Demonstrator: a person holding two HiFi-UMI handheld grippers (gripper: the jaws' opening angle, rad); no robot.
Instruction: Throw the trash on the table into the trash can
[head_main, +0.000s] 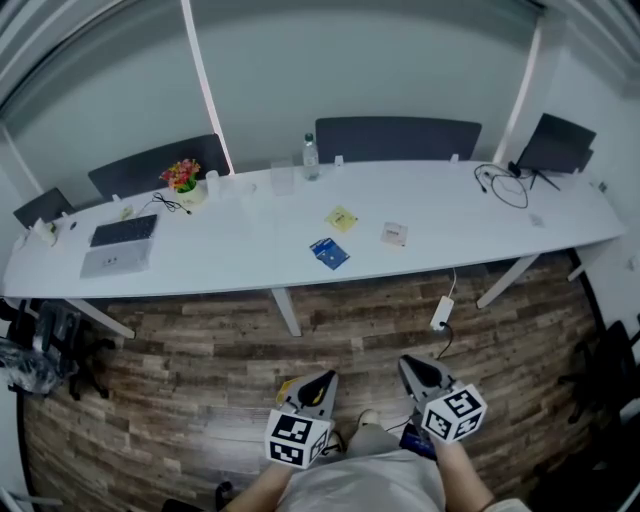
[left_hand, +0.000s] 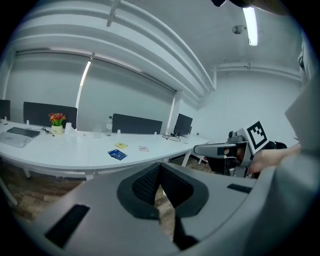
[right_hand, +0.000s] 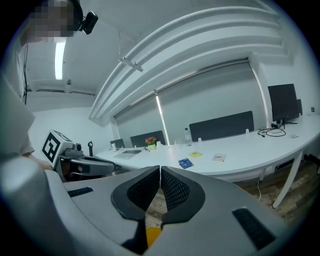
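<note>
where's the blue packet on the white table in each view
Head view: blue packet at the picture's centre.
Left gripper view: blue packet left of centre, slightly below mid-height.
Right gripper view: blue packet slightly right of centre, below mid-height.
Shared landmark: the yellow packet lying just beyond it in all three views.

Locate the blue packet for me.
In the head view the blue packet lies near the middle of the table's front edge, with the yellow packet just behind it and the white packet to its right.
</note>
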